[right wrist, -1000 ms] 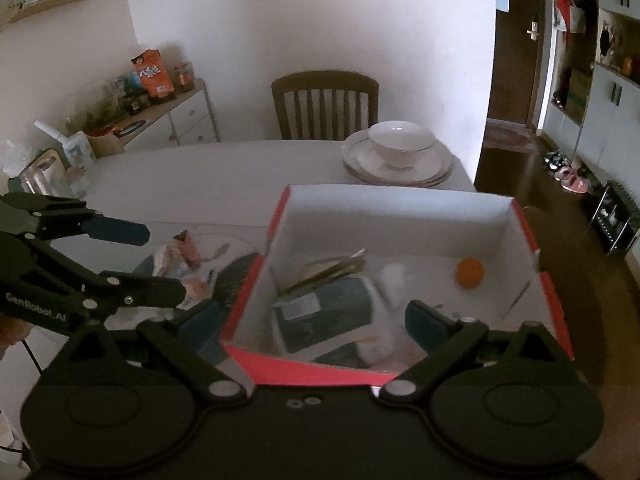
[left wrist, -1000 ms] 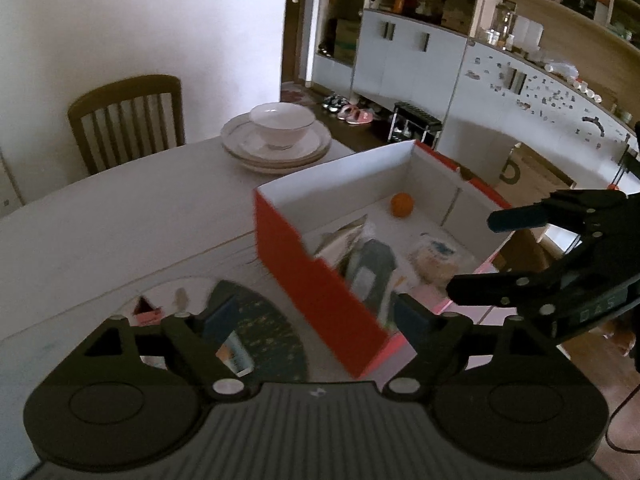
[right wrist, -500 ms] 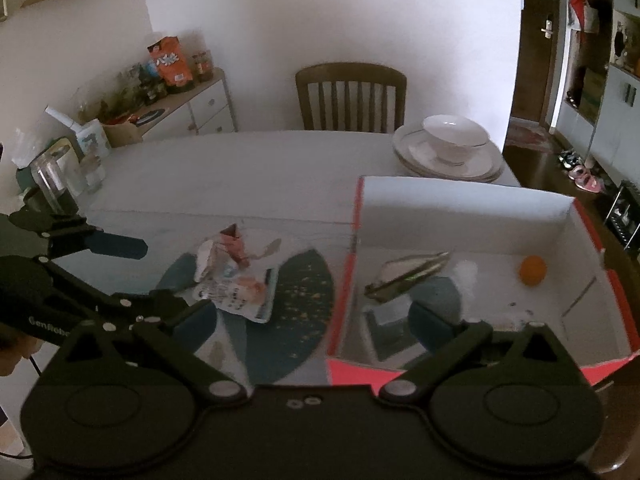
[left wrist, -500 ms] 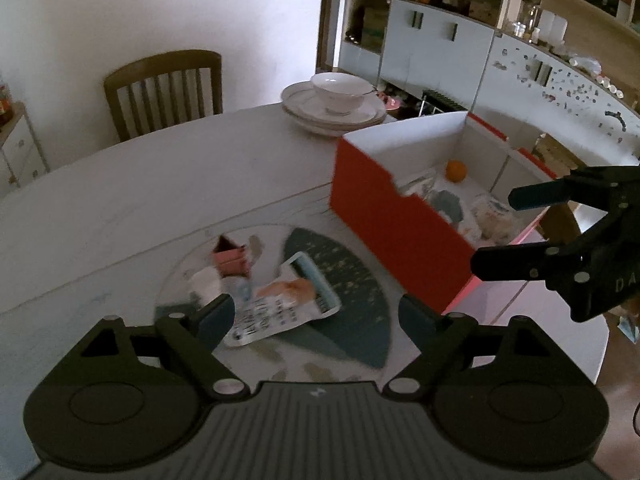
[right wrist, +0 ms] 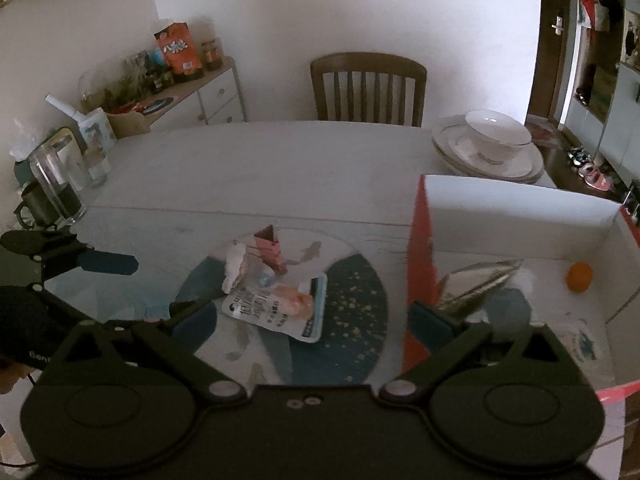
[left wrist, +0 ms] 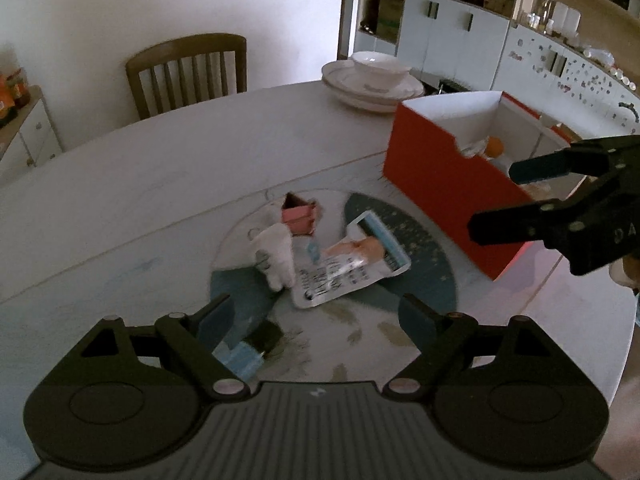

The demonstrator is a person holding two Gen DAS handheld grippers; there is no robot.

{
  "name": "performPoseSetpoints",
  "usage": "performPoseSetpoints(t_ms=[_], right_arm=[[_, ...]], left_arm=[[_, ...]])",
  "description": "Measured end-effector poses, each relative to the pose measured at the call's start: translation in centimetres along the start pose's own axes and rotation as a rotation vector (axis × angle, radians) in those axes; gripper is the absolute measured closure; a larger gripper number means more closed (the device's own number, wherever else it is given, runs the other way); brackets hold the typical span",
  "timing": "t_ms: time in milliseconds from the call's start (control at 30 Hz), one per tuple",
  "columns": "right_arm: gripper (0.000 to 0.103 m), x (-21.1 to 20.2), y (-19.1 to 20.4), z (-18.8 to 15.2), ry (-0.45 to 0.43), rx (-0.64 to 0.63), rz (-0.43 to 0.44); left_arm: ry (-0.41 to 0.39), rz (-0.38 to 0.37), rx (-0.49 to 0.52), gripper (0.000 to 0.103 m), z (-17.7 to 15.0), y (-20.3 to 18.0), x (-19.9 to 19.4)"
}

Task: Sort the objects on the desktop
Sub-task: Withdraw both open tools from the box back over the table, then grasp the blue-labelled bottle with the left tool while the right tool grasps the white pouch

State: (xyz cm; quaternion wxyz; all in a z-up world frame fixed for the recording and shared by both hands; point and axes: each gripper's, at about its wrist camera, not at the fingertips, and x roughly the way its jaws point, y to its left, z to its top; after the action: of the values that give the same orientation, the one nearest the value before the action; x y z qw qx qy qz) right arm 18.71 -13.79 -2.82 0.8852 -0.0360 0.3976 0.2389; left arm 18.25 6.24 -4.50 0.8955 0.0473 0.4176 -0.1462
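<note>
2 grippers hang over the white table point(right wrist: 248, 168) with nothing in them. The left gripper point(left wrist: 316, 320) has its fingers wide apart, and so does the right gripper point(right wrist: 312, 320).

1 second ago the left camera was right up against the red box point(left wrist: 444, 196), and the box filled the middle of its view. Now the left gripper has pulled back and turned, so the box sits far to the right and the little pile of things is in the middle. The right camera looked straight into the box before; now the box is off to its right side and the round mat point(right wrist: 352, 312) is in front.

On the mat lies a flat snack packet point(left wrist: 352, 272) with a blue end and dark writing too blurry to read. Touching it are a crumpled white wrapper point(left wrist: 276, 256) and a small pink carton point(left wrist: 298, 220). A small blue and black thing point(left wrist: 252, 348) lies close to the left gripper's left finger.

Inside the box are an orange ball point(right wrist: 579, 276), a shiny silver bag point(right wrist: 480, 280) and a dark pouch point(right wrist: 508, 304).

The left gripper shows letters like "Gen" on its side. An orange bag point(right wrist: 178, 52) on the sideboard has white writing I cannot read. A bowl point(right wrist: 496, 136) sits on stacked plates point(right wrist: 452, 148).
</note>
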Motion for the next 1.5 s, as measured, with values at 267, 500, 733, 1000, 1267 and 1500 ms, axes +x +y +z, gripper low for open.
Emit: performPoseSetpoints(t_ms=[267,500,733,1000,1267,1500], right_arm=[[0.001,3.4,1.0,0.0,0.042,-0.007,-0.026],[0.001,6.4,1.6,0.2,0.077,-0.017,-0.027],[0.001,9.3,3.0,0.6,0.098,-0.088,-0.038],[0.001,12.3,2.4,0.5,0.151,-0.056,-0.021],[0.001,14.5,1.9,0.3,0.184,-0.011,-0.009],[0.001,15.2,2.4,-0.2,0.188,-0.03,-0.005]], left_arm=[[0.027,0.017,-0.002,0.014,-1.3,2.5,1.6],[0.061,0.012,-0.019,0.014,-2.1,4.3,3.3],[0.076,0.018,-0.002,0.014,-2.5,4.9,4.6],[0.099,0.02,0.008,0.014,-2.9,5.1,5.9],[0.105,0.02,0.001,0.014,-3.0,5.5,6.4],[0.109,0.025,0.01,0.014,-3.2,5.7,7.0]])
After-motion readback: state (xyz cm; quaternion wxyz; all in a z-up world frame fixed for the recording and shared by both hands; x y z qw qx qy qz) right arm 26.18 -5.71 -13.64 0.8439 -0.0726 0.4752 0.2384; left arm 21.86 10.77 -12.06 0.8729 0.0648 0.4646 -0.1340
